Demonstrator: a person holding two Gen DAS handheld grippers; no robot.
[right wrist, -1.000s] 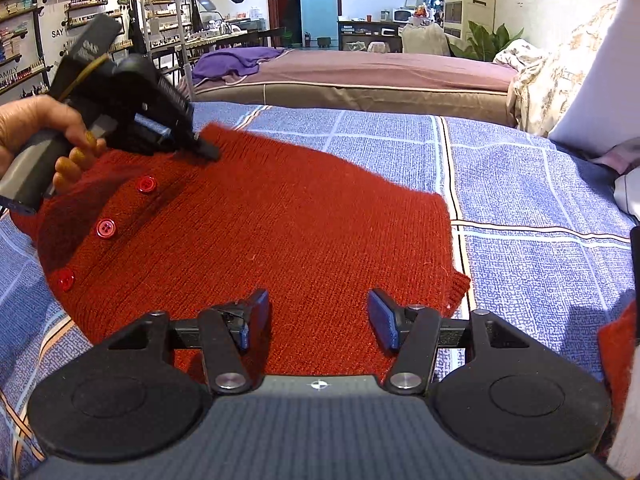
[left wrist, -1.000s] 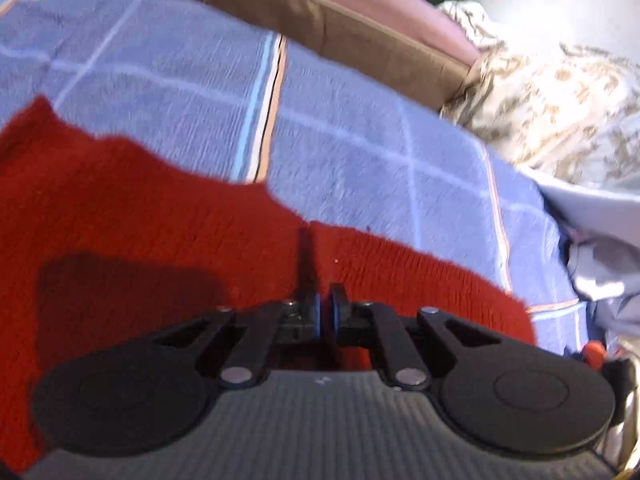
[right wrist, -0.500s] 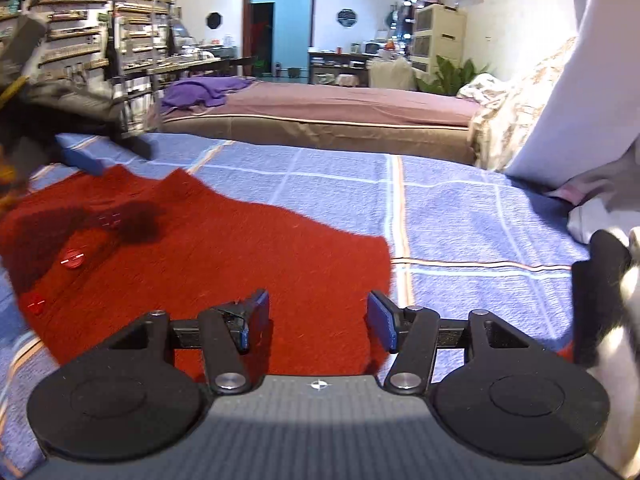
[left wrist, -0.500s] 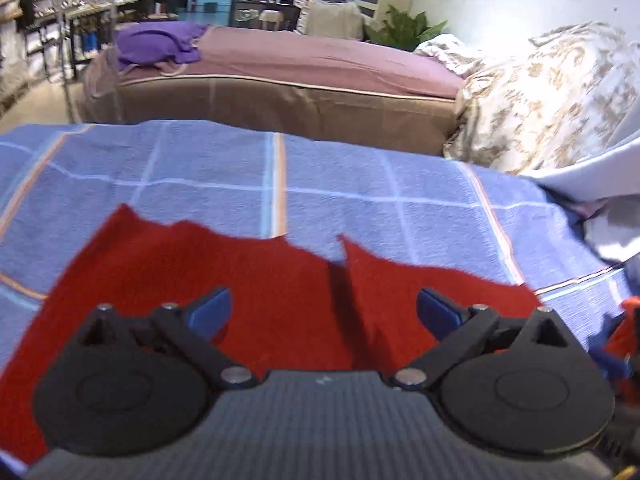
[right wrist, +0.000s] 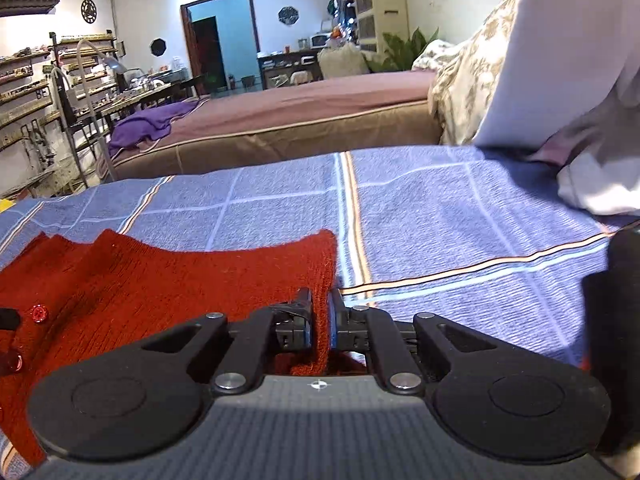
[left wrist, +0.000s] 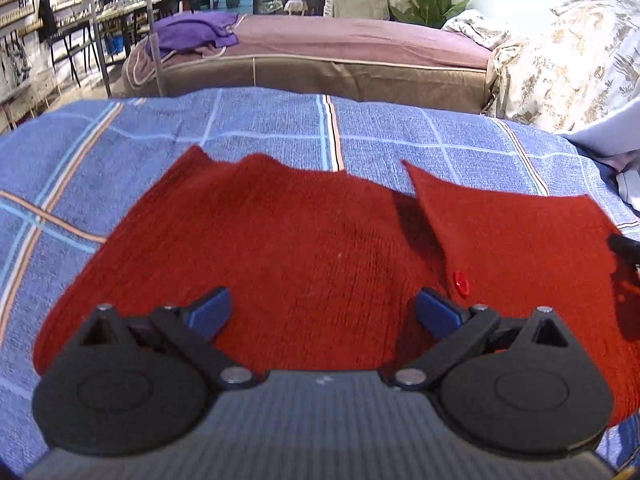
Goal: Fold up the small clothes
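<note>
A small red knitted cardigan [left wrist: 312,240] with red buttons [left wrist: 460,282] lies spread on the blue checked bedspread [left wrist: 260,128]. My left gripper [left wrist: 324,310] hangs open just above its middle and holds nothing. In the right wrist view the cardigan [right wrist: 168,280] lies to the left, with a red button [right wrist: 39,313] near the frame's edge. My right gripper [right wrist: 320,326] is shut on the cardigan's right edge, with red knit pinched between the blue pads.
A brown bed with a purple cloth [left wrist: 196,36] stands beyond the bedspread. Floral bedding [left wrist: 560,64] and pale pillows [right wrist: 580,92] are piled at the right. Shelves and tables line the far left wall [right wrist: 48,92].
My left gripper let go of the cardigan, opened and pulled back. My right gripper moved to the cardigan's right edge and shut on it.
</note>
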